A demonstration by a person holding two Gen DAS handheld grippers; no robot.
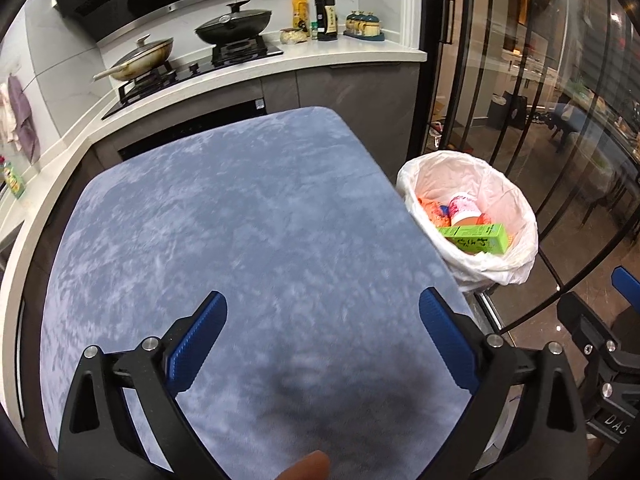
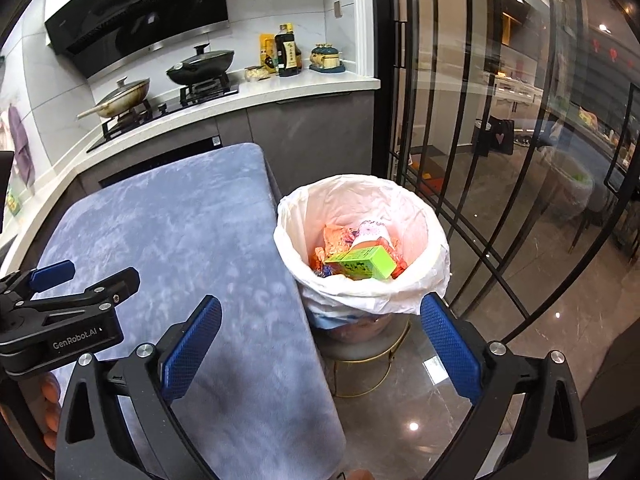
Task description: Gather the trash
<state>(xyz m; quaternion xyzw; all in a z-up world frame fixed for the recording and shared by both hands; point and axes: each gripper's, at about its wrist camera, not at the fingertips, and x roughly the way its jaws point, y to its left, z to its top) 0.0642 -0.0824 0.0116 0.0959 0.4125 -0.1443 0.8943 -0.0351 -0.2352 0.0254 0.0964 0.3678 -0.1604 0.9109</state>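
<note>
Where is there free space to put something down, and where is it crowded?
The blue cloth table top is bare from the stove-side edge to both open grippers, left gripper and right gripper. It ends at the trash bin. The bin is crowded: a green box, a cup and orange wrappers fill it.

Ahead of the right tool point(image 2: 320, 344), one bin point(image 2: 434, 236) is holding one green box point(image 2: 362, 263) and one cup point(image 2: 370, 234). Two pans, the pale pan point(image 2: 120, 98) and the black pan point(image 2: 200, 65), are sitting on the far counter point(image 2: 312, 80).
</note>
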